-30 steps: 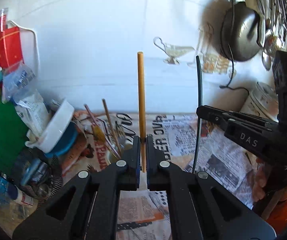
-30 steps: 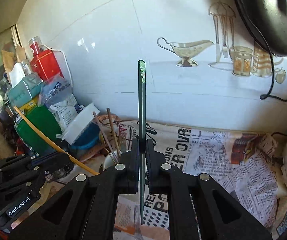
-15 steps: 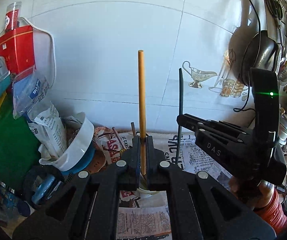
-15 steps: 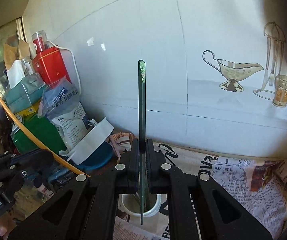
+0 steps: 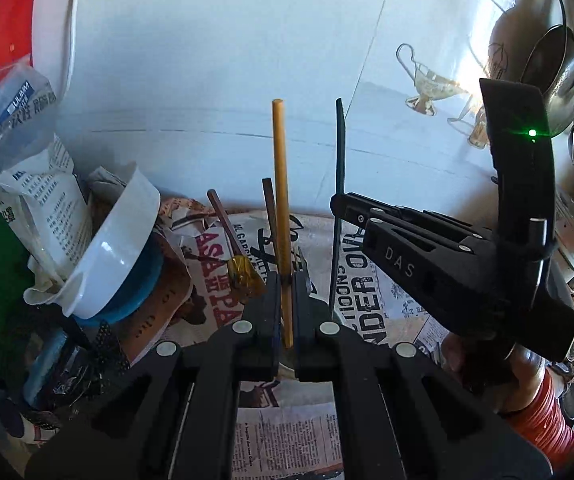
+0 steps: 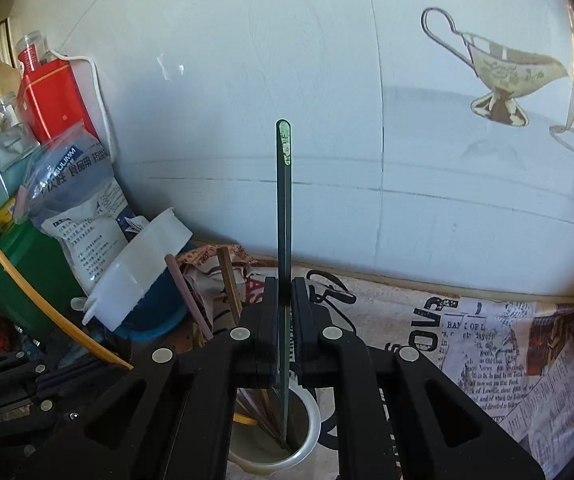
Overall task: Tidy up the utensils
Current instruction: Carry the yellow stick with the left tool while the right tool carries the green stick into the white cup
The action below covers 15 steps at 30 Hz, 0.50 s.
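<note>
The left tool [image 5: 285,280] pinches a yellow chopstick [image 5: 279,184]; the right tool [image 6: 285,284] pinches a dark green chopstick [image 6: 283,208], its tip inside the white cup [image 6: 307,444].

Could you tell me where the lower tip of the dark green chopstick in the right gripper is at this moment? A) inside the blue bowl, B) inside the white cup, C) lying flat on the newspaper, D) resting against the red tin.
B: in the right wrist view the dark green chopstick, clamped upright in the right gripper, runs down past the rim of the white cup to its floor.
</note>
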{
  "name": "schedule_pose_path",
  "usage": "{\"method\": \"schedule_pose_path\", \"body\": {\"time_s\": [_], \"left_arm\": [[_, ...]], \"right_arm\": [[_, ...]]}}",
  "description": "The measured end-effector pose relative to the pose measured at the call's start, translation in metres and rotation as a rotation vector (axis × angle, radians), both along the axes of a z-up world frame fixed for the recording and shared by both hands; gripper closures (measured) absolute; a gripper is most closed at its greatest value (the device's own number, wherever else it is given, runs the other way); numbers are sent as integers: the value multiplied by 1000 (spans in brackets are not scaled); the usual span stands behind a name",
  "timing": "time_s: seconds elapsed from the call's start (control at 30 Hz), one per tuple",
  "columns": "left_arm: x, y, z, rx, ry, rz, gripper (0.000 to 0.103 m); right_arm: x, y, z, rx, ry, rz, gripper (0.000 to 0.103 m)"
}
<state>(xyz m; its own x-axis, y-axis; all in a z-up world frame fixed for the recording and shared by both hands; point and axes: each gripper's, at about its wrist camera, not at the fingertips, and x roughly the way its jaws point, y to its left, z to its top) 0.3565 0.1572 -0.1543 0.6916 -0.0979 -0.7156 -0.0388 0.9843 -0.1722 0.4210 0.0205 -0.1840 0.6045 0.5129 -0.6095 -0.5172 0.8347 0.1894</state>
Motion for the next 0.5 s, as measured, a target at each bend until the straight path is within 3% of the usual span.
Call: {"method": "schedule_pose_path", "body": {"time_s": [0.27, 0.5], "left_arm": [[16, 6, -38, -35, 90, 4, 100], [21, 8, -47, -41, 120, 24, 100]], "right_arm": [[-6, 0, -27, -49, 63, 35, 97], [-10, 0, -38, -75, 112, 74, 97]]}}
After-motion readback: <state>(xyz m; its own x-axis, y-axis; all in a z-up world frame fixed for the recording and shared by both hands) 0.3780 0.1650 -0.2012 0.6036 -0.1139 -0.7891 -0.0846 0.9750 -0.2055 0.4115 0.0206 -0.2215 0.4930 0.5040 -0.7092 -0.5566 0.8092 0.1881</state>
